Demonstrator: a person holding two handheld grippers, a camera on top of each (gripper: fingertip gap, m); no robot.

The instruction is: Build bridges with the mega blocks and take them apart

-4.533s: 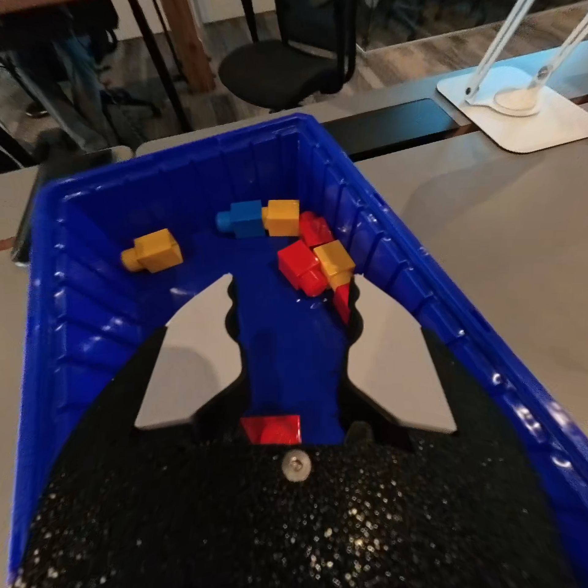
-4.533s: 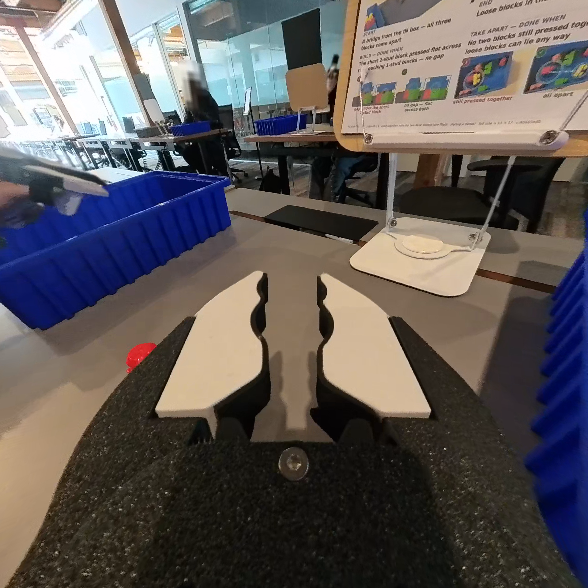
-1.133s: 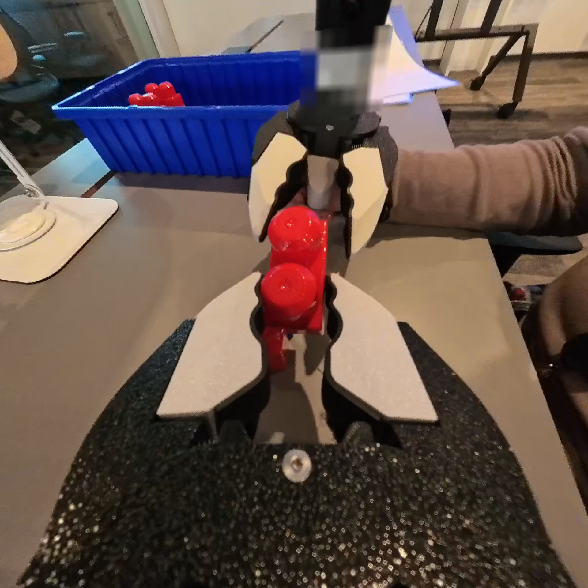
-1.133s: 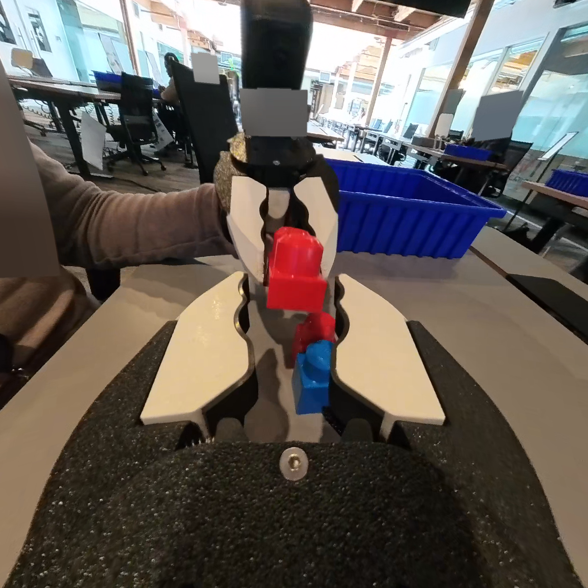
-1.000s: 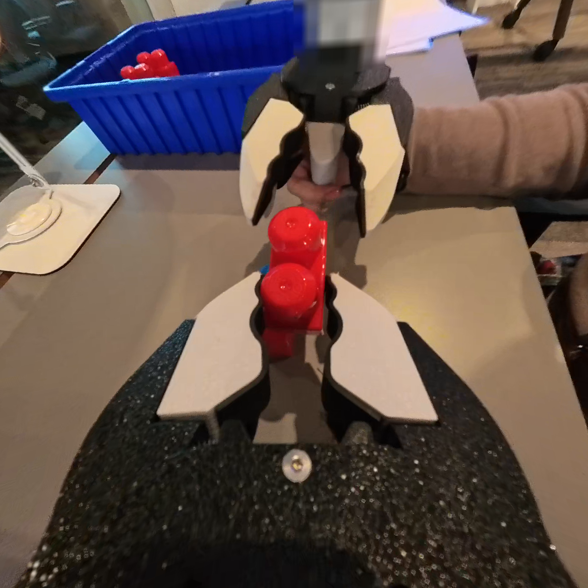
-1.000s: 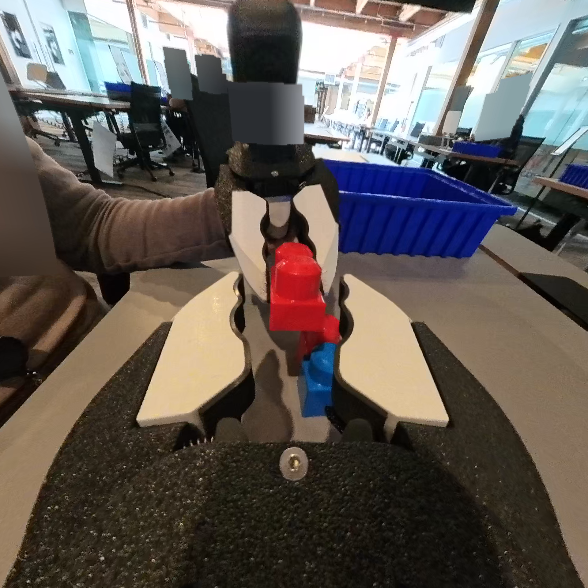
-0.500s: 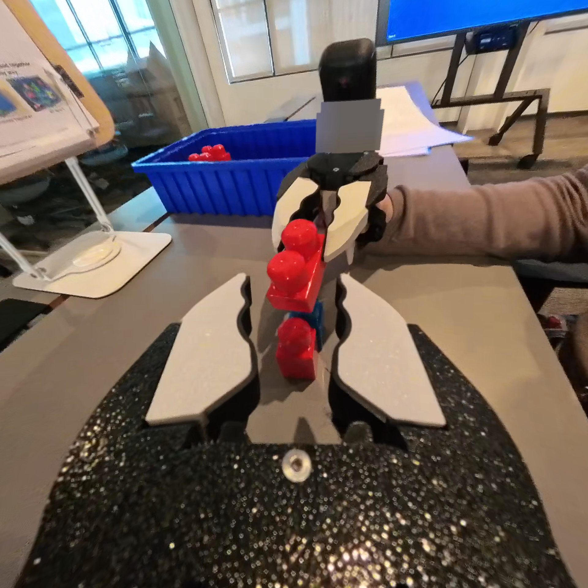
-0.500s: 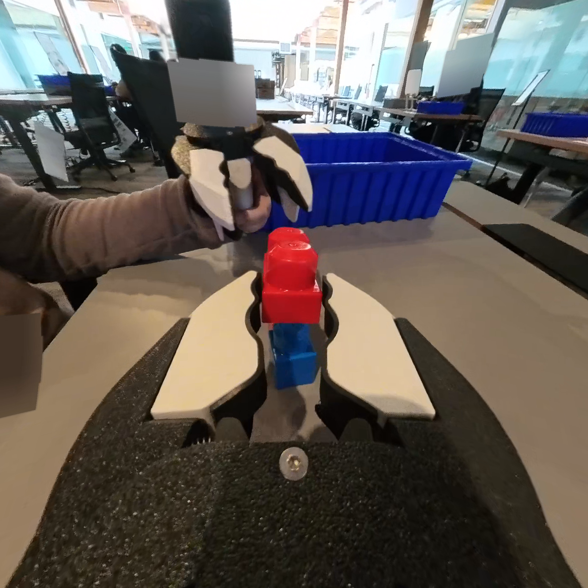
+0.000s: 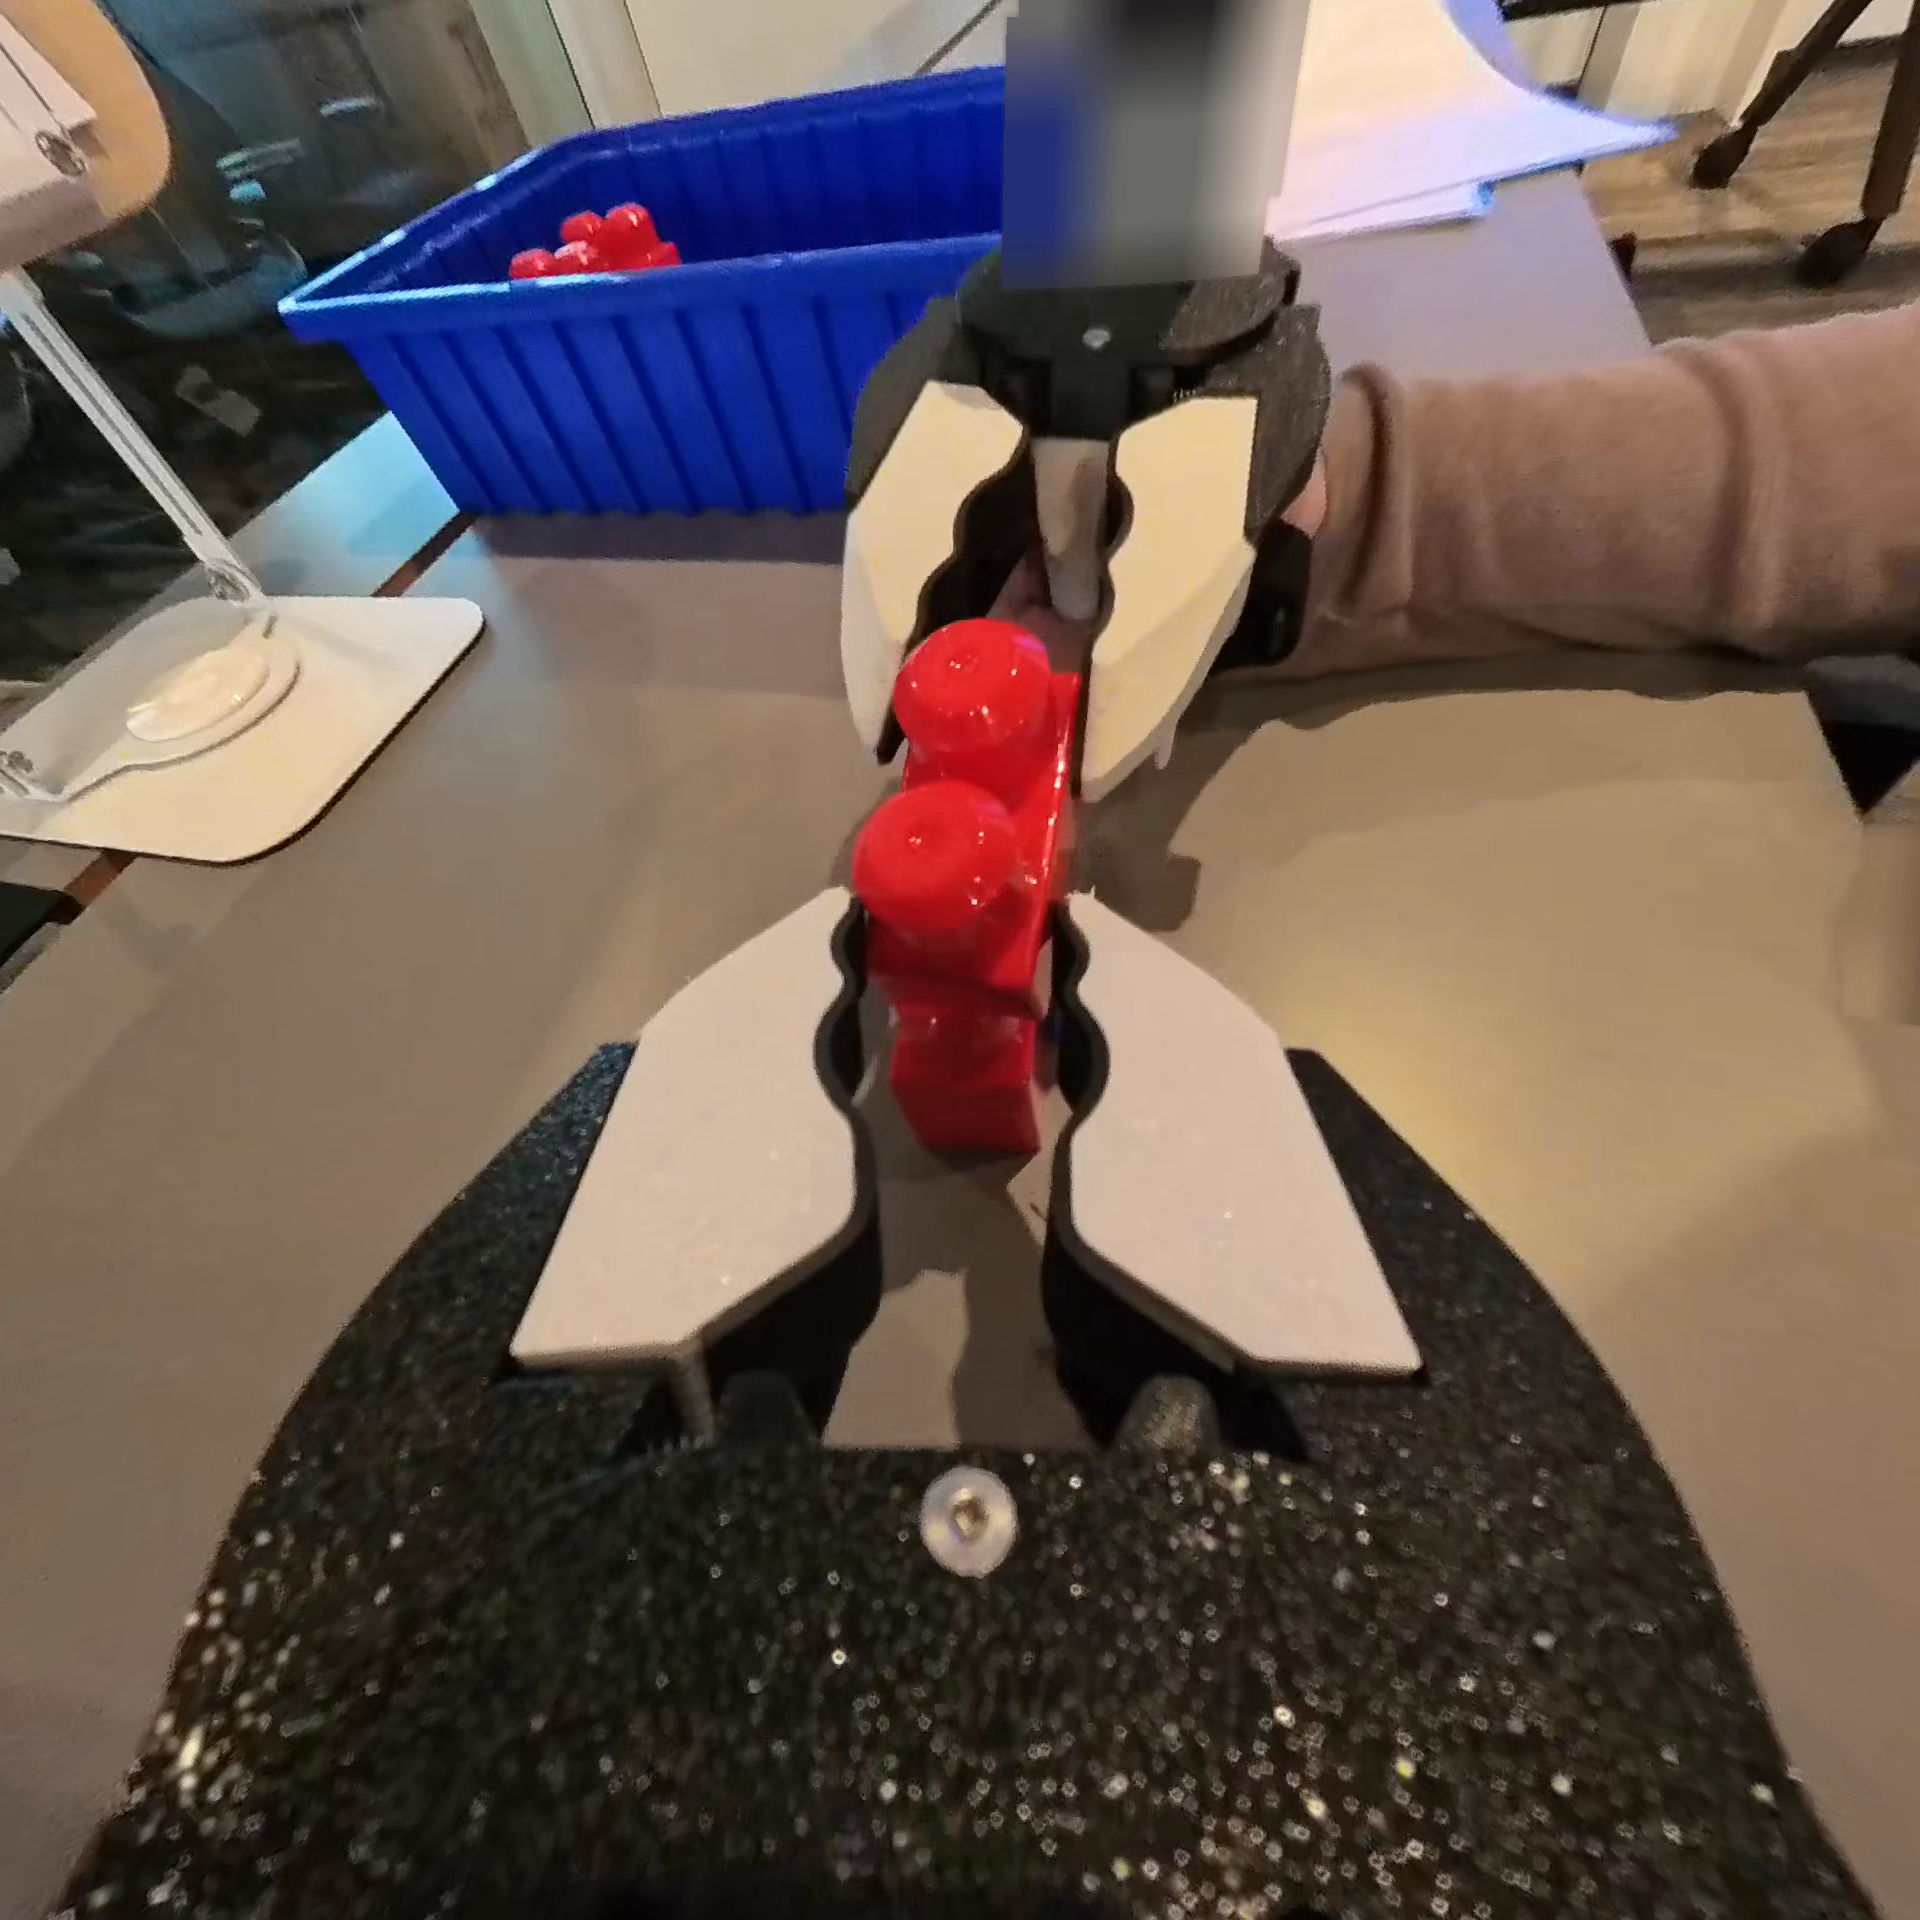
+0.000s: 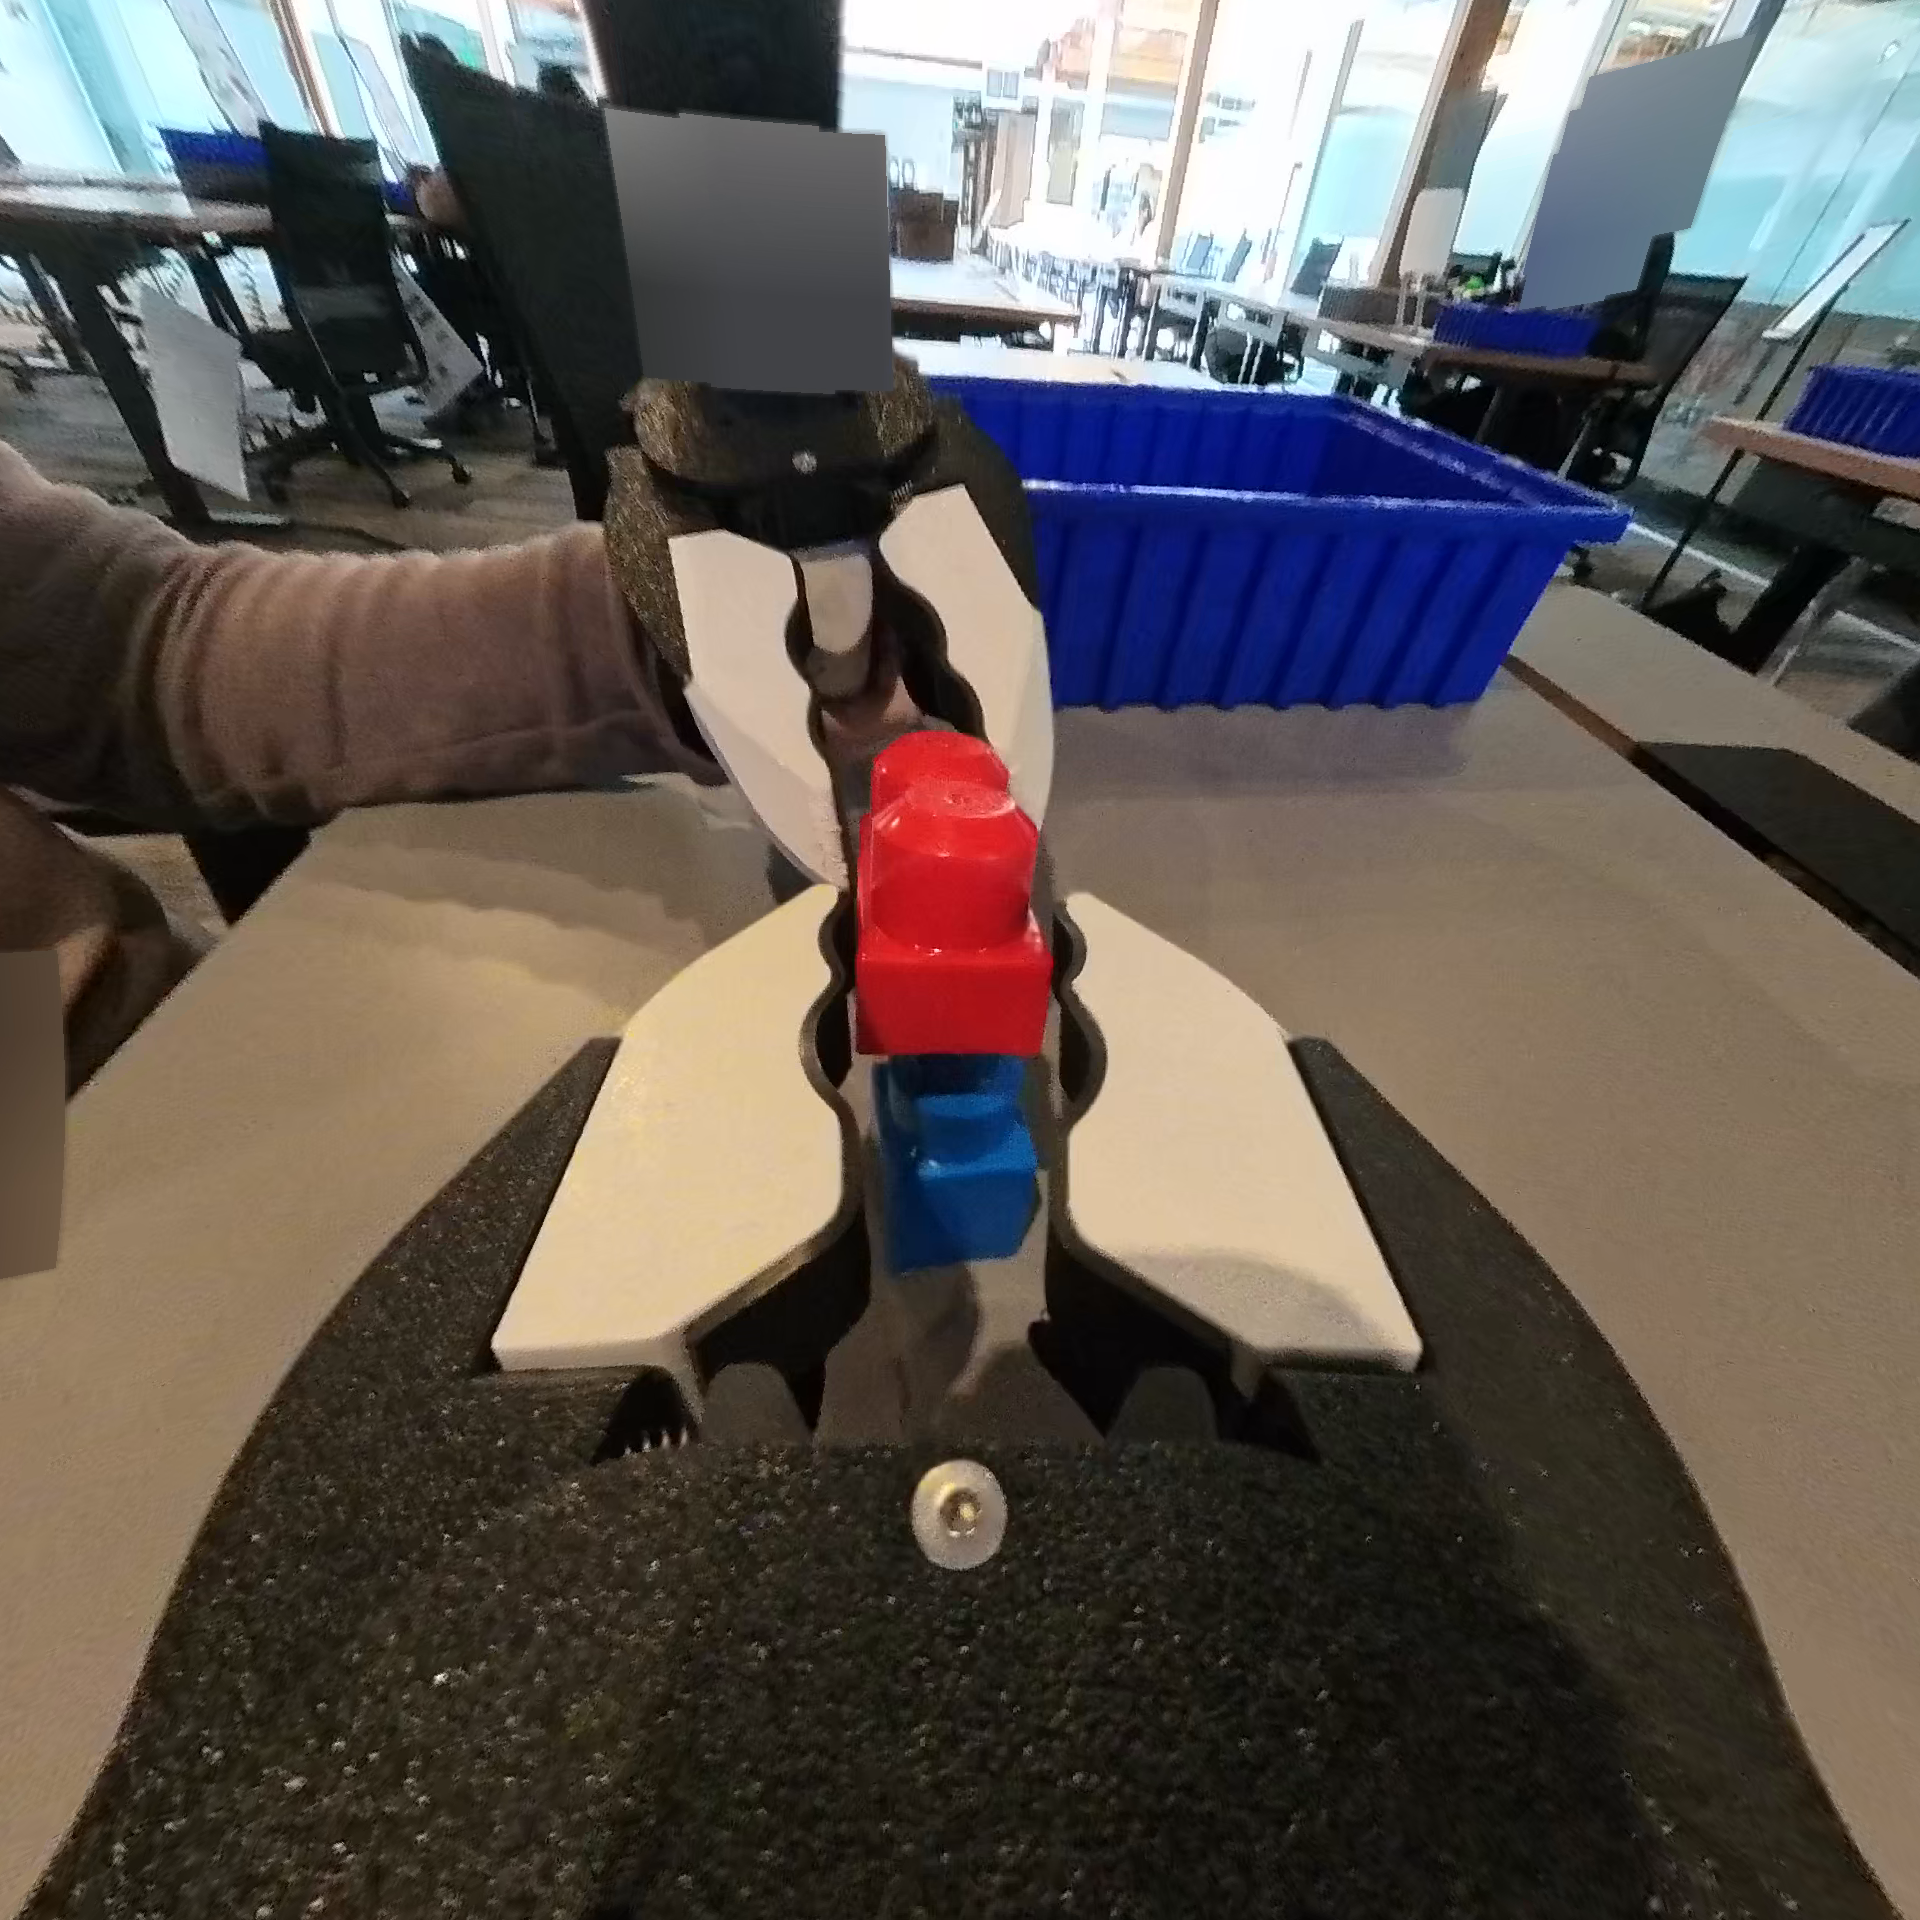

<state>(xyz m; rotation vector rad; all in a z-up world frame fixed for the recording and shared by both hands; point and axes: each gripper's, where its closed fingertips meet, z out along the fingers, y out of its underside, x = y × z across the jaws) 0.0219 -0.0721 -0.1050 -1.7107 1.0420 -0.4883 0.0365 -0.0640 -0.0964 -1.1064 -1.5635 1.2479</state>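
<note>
A small bridge stands on the grey table [image 9: 520, 987]: a long red two-stud block [image 9: 966, 831] on top, a red single block [image 9: 961, 1081] under its near end, and a blue single block [image 10: 956, 1184] under the other end. My left gripper [image 9: 956, 925] is shut on the near end of the long red block. My right gripper [image 10: 948, 914] is shut on its opposite end [image 10: 951, 935]. The grippers face each other. The right one also shows in the left wrist view [image 9: 982, 717], and the left one in the right wrist view [image 10: 935, 790].
A blue bin [image 9: 675, 416] with red blocks [image 9: 592, 239] sits behind the right gripper. Another blue bin [image 10: 1299, 582] sits behind the left gripper. A white stand base [image 9: 208, 707] is at the left. A person's sleeve [image 9: 1610, 499] reaches in from the right. Left and right tips are no more than a few centimetres apart.
My left gripper was open and drawn back half a second ago. It has moved in and closed on the near end of the long red block. My right gripper keeps its hold.
</note>
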